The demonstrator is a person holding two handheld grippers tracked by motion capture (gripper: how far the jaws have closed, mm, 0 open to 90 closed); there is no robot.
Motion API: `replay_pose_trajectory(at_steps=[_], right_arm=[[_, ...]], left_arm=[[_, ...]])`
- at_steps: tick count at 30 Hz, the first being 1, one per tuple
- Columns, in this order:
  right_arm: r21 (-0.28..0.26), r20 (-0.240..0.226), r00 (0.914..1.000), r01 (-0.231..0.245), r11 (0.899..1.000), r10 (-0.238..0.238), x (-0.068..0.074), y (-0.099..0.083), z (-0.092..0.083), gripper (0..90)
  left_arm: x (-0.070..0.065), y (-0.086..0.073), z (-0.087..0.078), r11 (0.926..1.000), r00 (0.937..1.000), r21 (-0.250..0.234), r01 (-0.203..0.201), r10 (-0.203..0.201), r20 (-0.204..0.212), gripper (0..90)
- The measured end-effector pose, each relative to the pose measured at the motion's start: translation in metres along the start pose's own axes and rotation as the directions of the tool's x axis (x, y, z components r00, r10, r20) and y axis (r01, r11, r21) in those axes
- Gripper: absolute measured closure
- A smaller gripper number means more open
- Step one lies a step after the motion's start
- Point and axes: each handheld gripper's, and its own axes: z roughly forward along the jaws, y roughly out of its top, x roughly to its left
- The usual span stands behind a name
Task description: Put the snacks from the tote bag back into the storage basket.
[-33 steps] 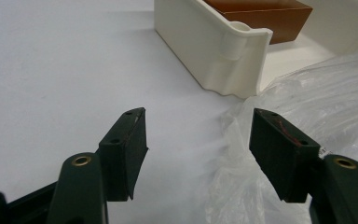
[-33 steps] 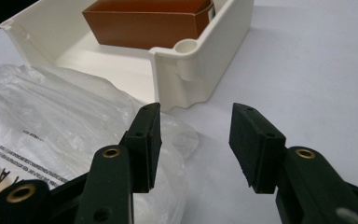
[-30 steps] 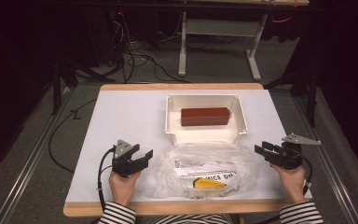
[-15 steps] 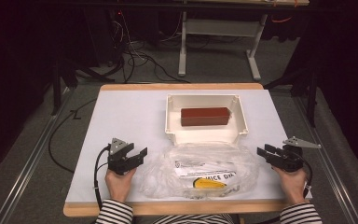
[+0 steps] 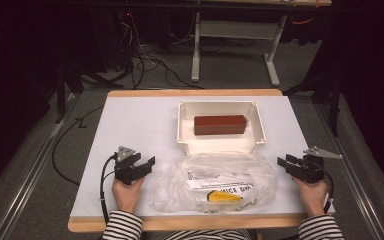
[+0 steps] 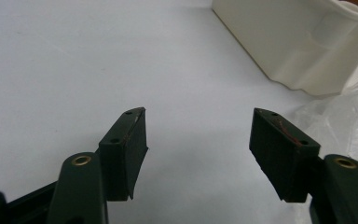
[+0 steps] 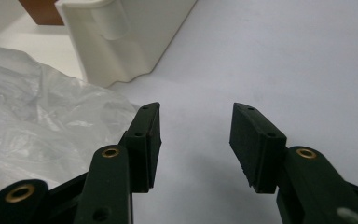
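approach step: left tool and right tool held spread, empty, flanking bag; next, bag edges to be pinched.

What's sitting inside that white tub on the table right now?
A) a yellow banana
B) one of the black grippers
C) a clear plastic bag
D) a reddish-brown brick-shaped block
D: in the high view a reddish-brown block lies inside the white tub, while the clear plastic bag lies on the table in front of the tub and the left gripper and right gripper sit at either side of that bag.
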Motion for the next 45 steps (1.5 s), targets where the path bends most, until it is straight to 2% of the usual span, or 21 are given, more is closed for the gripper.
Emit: replay_pose_trajectory(at_steps=[10, 16, 20, 24, 29, 35, 40, 45], right_arm=[[0.007, 0.047, 0.9989, -0.002, 1.0, 0.002, -0.004, -0.005, 0.007, 53.6], [0.016, 0.064, 0.9977, 0.021, 1.0, -0.022, -0.002, -0.004, 0.01, 53.5], [0.019, 0.074, 0.9968, 0.03, 0.999, -0.031, -0.002, -0.005, 0.011, 52.1], [0.018, 0.081, 0.9965, 0.019, 1.0, -0.02, -0.001, -0.006, 0.011, 49.5], [0.013, 0.087, 0.9962, 0.004, 1.0, -0.005, -0.002, -0.006, 0.011, 47.7], [0.008, 0.107, 0.9941, 0.017, 1.0, -0.018, -0.001, -0.006, 0.01, 46.1], [0.015, 0.113, 0.9934, 0.018, 1.0, -0.02, 0.0, -0.006, 0.011, 45.7], [0.02, 0.123, 0.9922, 0.019, 1.0, -0.022, 0.0, -0.006, 0.012, 45.3]], left_arm=[[0.002, -0.002, 0.006, 1.0, 0.9998, 0.008, 0.005, -0.005, -0.02, 36.8], [0.002, -0.003, 0.007, 1.0, 0.9996, 0.006, 0.007, -0.007, -0.029, 36.8], [0.001, -0.003, 0.008, 0.9999, 0.9994, 0.013, 0.0, 0.001, -0.033, 36.8], [0.0, -0.004, 0.008, 0.9999, 0.9993, 0.013, -0.009, 0.009, -0.036, 35.9], [0.0, -0.004, 0.008, 0.9999, 0.9995, 0.012, -0.009, 0.01, -0.031, 35.6], [-0.001, -0.005, 0.007, 0.9999, 0.9994, 0.005, -0.015, 0.015, -0.031, 34.9], [0.001, -0.005, 0.005, 1.0, 0.9998, -0.006, -0.001, 0.001, -0.02, 34.6], [0.0, -0.006, 0.005, 0.9999, 0.9996, -0.008, -0.013, 0.013, -0.023, 34.6]])
